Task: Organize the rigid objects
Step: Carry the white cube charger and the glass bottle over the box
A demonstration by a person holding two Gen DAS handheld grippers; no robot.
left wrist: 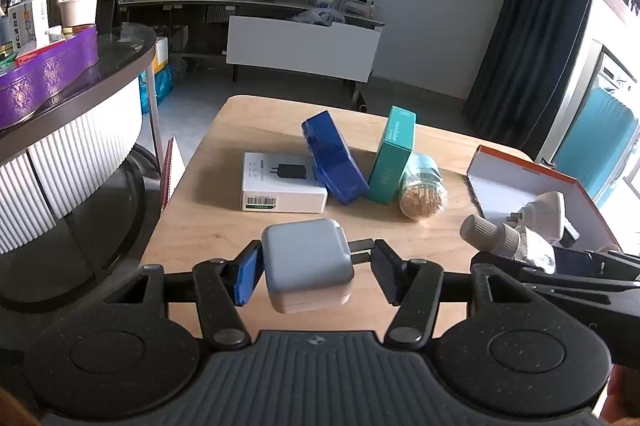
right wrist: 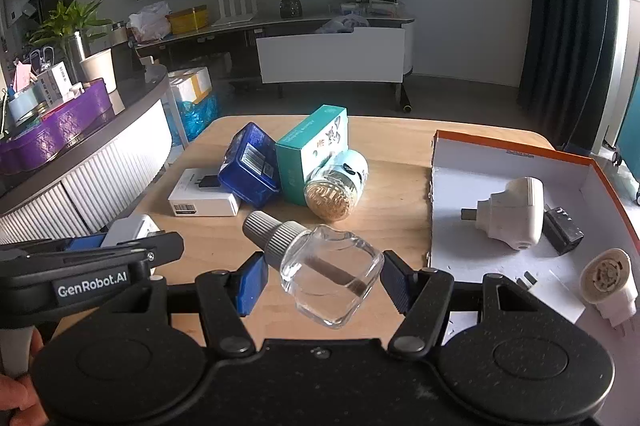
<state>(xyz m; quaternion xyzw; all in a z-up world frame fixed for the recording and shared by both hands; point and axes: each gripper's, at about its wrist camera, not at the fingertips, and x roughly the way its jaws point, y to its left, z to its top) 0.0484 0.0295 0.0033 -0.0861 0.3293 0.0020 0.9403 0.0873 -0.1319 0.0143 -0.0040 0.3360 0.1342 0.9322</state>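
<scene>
Left wrist view: a grey charger (left wrist: 307, 264) is being pinched by the left hand-held gripper (left wrist: 316, 272), lifted clear above the table (left wrist: 192, 226). Ahead of the jaws, a white box (left wrist: 280, 187), a blue box (left wrist: 334, 163), a teal box (left wrist: 392, 155) and a toothpick jar (left wrist: 422, 191) are being left clustered, touching each other. To the right, the orange-rimmed tray (left wrist: 532, 169) is being seen.

Right wrist view: a clear glass bottle (right wrist: 326, 272) with a grey cap is being clamped by the right hand-held gripper (right wrist: 324, 284), held off the table, just left of the tray (right wrist: 448, 193). Inside the tray, a white plug adapter (right wrist: 514, 218), a black adapter (right wrist: 562, 230) and a round white plug (right wrist: 610, 280) are already being stored.

Judged: partly done; two items are being carried, four are being left unsorted.
</scene>
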